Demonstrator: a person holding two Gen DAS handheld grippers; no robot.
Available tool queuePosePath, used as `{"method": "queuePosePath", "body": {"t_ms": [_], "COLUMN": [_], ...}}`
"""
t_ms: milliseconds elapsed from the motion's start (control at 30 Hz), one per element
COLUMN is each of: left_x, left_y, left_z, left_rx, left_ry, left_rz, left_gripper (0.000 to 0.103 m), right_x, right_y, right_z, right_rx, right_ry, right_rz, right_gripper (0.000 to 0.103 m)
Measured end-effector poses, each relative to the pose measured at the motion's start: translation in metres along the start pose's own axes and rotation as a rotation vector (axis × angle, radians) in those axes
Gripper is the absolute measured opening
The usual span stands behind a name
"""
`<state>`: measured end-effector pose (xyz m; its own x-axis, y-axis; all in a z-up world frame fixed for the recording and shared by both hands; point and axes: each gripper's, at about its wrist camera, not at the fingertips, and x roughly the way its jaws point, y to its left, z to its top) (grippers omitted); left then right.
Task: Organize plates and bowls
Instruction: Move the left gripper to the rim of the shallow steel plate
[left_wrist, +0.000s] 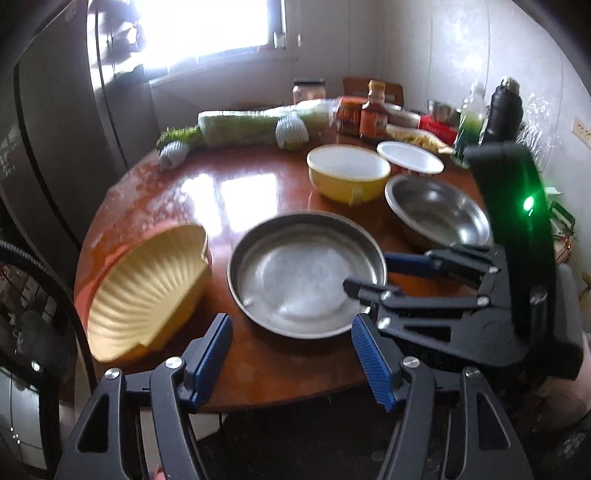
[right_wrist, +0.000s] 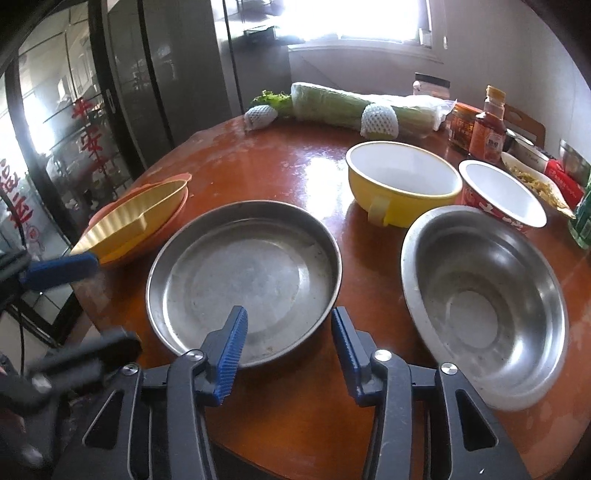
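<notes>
My right claw (right_wrist: 286, 341) straddles the near rim of the steel plate (right_wrist: 243, 280), pads not pressing. My left claw (left_wrist: 291, 341) gapes empty over the table (left_wrist: 177, 192), beside the tilted yellow fluted dish (left_wrist: 147, 288). The steel bowl (right_wrist: 484, 302) sits just right.

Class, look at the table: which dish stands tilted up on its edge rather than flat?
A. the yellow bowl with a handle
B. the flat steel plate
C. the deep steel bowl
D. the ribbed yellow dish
D: the ribbed yellow dish leans up at the table's edge, its inside facing sideways.
</notes>
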<state>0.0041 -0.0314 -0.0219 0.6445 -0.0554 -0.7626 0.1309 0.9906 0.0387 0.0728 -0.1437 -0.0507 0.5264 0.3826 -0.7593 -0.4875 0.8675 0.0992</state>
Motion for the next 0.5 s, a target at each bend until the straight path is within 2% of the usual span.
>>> {"method": "queuePosePath", "body": {"t_ms": [233, 500], "left_x": [0.024, 0.031], "left_y": [0.014, 0.025], "left_z": [-0.003, -0.003], "left_rx": [-0.082, -0.125], "left_ry": [0.08, 0.098], "left_rz": [0.007, 0.005], "left_gripper": [0.067, 0.065], "right_x": [0.002, -0.004], "right_y": [-0.001, 0.002], "right_z": [-0.002, -0.007], "right_rx": [-0.017, -0.033], "right_ry": [-0.004, -0.005], "right_rz": [0.01, 0.019], "right_gripper": [0.041, 0.041]}}
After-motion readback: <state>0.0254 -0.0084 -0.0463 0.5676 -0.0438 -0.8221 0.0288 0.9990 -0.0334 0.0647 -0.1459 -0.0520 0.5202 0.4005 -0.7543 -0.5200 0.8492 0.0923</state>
